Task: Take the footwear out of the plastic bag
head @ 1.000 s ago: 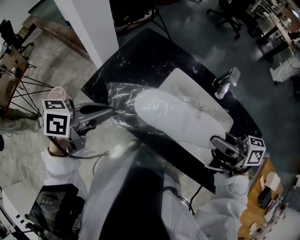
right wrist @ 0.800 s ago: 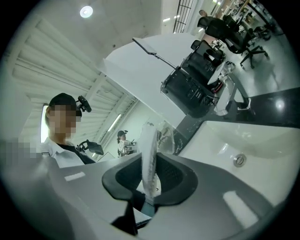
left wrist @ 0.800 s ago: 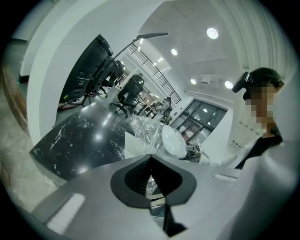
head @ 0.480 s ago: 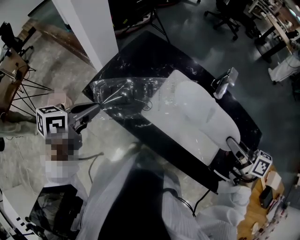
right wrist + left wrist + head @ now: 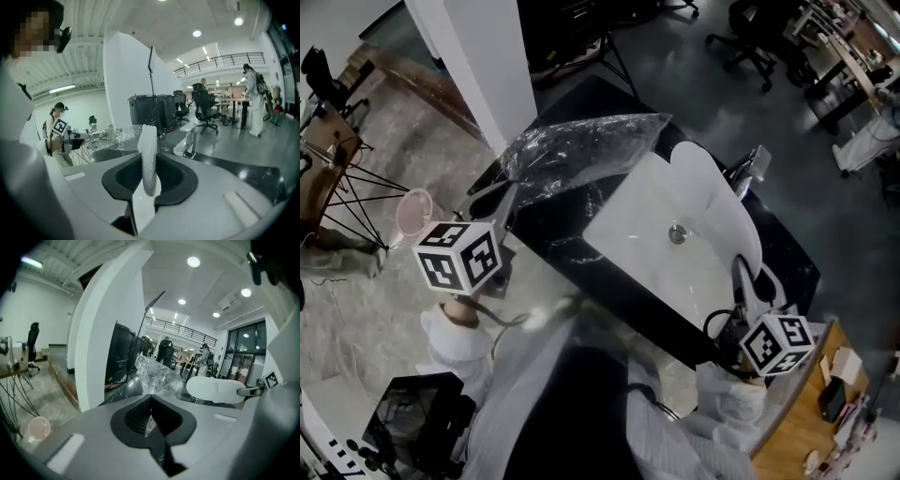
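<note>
Jaws of the left gripper (image 5: 508,191) are pinched tight on a corner of the plastic bag (image 5: 581,150), which hangs empty at the upper centre of the head view. Those of the right gripper (image 5: 149,168) stand partly apart, clamped on the white slipper (image 5: 708,183), held on edge over the sink (image 5: 647,253) at right. Removal looks done; next, I judge, comes setting slipper and bag down apart. A second ago the slipper lay flat inside the bag across the sink; now they are separate, both lifted.
</note>
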### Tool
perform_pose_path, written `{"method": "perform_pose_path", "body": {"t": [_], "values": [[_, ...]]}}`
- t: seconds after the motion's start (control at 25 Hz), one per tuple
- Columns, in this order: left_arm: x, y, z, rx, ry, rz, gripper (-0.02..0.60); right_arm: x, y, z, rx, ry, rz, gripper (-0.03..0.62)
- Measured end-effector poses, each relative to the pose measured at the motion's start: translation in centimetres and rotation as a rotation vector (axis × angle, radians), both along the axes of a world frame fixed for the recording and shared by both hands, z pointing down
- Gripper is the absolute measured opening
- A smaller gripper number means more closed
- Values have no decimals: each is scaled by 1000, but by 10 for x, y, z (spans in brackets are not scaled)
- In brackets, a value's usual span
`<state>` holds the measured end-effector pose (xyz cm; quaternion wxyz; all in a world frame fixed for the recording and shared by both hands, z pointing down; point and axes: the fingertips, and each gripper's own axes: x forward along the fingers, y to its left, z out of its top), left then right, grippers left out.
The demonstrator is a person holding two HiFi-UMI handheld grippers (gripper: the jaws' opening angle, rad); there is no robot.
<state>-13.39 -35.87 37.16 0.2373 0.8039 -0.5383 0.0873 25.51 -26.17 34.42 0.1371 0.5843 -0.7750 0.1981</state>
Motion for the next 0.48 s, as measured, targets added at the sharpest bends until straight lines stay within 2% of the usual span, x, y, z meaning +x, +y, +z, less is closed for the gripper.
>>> {"method": "perform_pose_path", "body": {"t": [0.12, 0.28, 0.48], "values": [[21, -3, -3, 77, -59, -28, 2, -30, -14, 2, 65, 131, 19, 86], [47, -2, -7, 134, -86, -28, 2, -64, -21, 5, 103, 108, 46, 86], [68, 1, -10, 168, -98, -14, 2, -89, -24, 13, 121, 120, 48, 85]]}}
